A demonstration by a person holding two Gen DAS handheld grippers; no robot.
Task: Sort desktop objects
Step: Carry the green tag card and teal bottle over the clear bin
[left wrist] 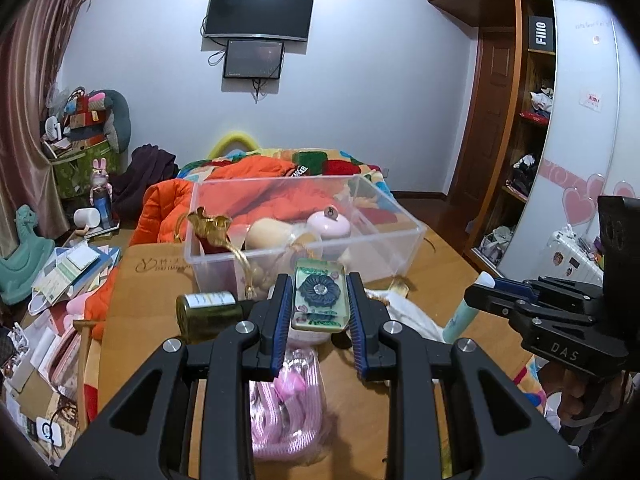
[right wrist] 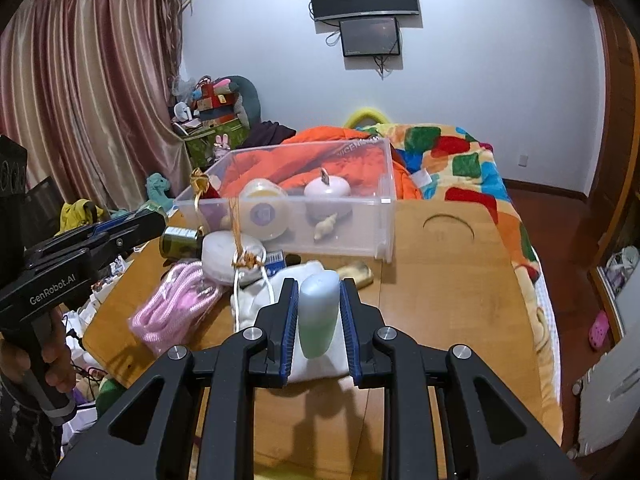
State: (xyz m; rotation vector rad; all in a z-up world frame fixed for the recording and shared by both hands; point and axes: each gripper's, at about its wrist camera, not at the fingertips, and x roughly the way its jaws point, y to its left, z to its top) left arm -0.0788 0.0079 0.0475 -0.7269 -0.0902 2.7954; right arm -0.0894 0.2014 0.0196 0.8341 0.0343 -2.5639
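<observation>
Approx midway: clear bin (left wrist: 404, 248) at desk's far edge already holds several bits, left gripper (left wrist: 318, 300) clamps a flower-print card (left wrist: 319, 294), right gripper (right wrist: 319, 316) clamps a green tube (right wrist: 318, 316), w/ pink cord (right wrist: 172, 308), white pouch (right wrist: 228, 252) & dark jar (right wrist: 178, 242) left on desk.

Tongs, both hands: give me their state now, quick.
Left tongs: closed on the flower block.
Right tongs: closed on the green tube.

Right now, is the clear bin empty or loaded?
Loaded. The clear bin holds a pink jar, a round tub and a gold-ribboned item, with floor space left.
</observation>
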